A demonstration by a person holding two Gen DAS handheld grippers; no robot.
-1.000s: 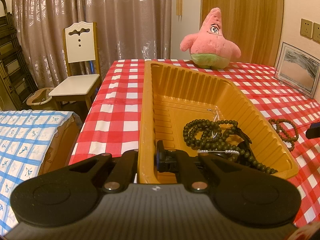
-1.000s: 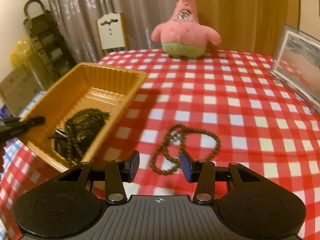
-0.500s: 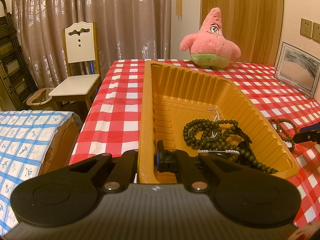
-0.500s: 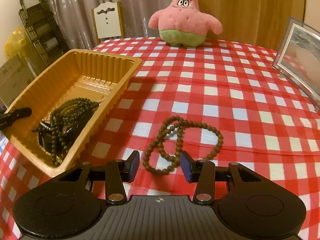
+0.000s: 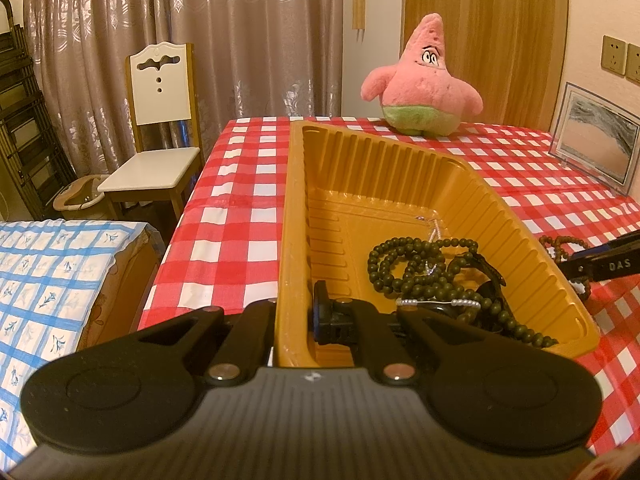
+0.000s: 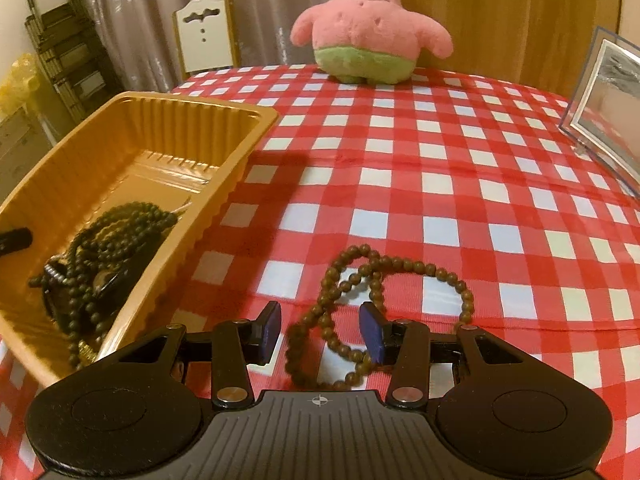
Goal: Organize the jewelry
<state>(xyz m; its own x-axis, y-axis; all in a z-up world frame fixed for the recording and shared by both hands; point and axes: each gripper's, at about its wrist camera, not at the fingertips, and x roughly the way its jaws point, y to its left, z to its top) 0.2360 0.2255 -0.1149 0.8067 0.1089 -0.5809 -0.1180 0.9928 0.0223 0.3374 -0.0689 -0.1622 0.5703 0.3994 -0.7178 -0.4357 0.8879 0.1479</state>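
Right tool [image 6: 319,332] fingers apart, straddling looped brown wooden bead bracelet [image 6: 362,312] lying between them on counter. Left tool [image 5: 296,316] clamped on near wall of yellow ribbed plastic tray [image 5: 294,208].

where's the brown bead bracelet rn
In the right wrist view the brown bead bracelet lies on the checkered tablecloth, right of the yellow tray, between the open right gripper fingers.

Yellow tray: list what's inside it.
Inside the yellow tray: a heap of dark green beads, a thin pearl strand and a black piece, perhaps a watch. The left tongs clamp its near wall. Anything beneath the heap is hidden.
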